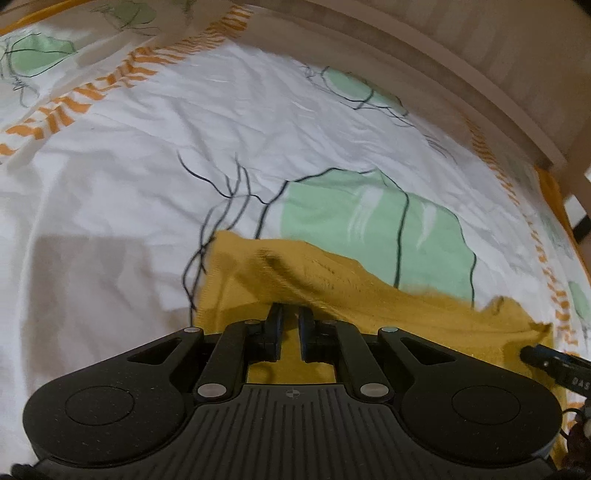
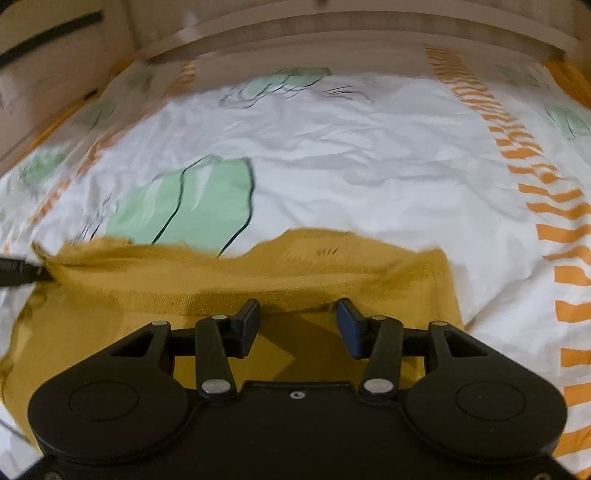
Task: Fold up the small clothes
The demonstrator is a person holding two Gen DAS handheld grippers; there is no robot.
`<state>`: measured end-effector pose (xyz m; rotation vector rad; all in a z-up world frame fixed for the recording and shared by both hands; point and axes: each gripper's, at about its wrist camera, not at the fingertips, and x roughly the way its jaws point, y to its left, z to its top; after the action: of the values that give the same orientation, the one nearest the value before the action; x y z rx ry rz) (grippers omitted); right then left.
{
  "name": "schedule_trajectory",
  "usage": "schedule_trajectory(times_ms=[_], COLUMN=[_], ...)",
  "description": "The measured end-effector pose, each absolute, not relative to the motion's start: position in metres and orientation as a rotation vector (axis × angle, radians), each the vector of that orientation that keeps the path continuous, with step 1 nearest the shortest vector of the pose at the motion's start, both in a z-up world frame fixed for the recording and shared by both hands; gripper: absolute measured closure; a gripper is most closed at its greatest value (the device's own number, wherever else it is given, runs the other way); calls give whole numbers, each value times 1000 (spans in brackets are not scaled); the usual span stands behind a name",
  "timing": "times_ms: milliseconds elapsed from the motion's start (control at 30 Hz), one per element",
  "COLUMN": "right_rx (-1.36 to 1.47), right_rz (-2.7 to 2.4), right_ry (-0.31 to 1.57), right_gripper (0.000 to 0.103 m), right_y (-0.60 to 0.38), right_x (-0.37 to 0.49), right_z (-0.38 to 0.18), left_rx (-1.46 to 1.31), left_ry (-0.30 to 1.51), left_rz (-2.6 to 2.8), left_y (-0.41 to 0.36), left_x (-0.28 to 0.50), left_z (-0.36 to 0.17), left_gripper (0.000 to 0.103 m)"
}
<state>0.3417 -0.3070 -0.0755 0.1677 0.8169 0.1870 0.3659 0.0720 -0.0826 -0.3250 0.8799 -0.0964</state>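
Note:
A mustard-yellow garment (image 1: 332, 284) lies on the white patterned bedsheet (image 1: 147, 155). My left gripper (image 1: 291, 314) is nearly shut, its fingertips pinching the garment's near folded edge, lifted a little. In the right wrist view the same garment (image 2: 229, 280) spreads across the lower frame with a raised fold. My right gripper (image 2: 298, 310) is open, its fingertips at the fold's edge with cloth beneath and between them. The right gripper's tip shows at the left view's right edge (image 1: 554, 363); the left gripper's tip shows at the right view's left edge (image 2: 18, 275).
The sheet (image 2: 351, 155) has green patches, dark line drawings and orange striped bands. A pale wooden bed frame (image 1: 461, 77) curves along the far side, also in the right wrist view (image 2: 332, 29).

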Motion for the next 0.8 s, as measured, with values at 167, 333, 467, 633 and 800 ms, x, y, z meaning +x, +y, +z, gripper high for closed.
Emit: schedule_trajectory(times_ms=[167, 333, 467, 633, 800], right_rx=[213, 201, 101, -3, -47], right_rz=[128, 113, 173, 229, 228], right_ry=[794, 767, 773, 823, 856], right_gripper=[42, 37, 36, 32, 27], right_y=[-317, -320, -305, -277, -252], right_x=[348, 338, 324, 327, 352], right_z=[-71, -61, -55, -62, -77], left_rx=[-315, -310, -305, -307, -322], left_ry=[861, 871, 906, 943, 957], left_rz=[-72, -75, -68, -90, -76], left_y=[75, 74, 73, 72, 77], left_x=[365, 365, 365, 365, 366], left_z=[-74, -71, -72, -76, -78], left_gripper=[83, 81, 79, 73, 73])
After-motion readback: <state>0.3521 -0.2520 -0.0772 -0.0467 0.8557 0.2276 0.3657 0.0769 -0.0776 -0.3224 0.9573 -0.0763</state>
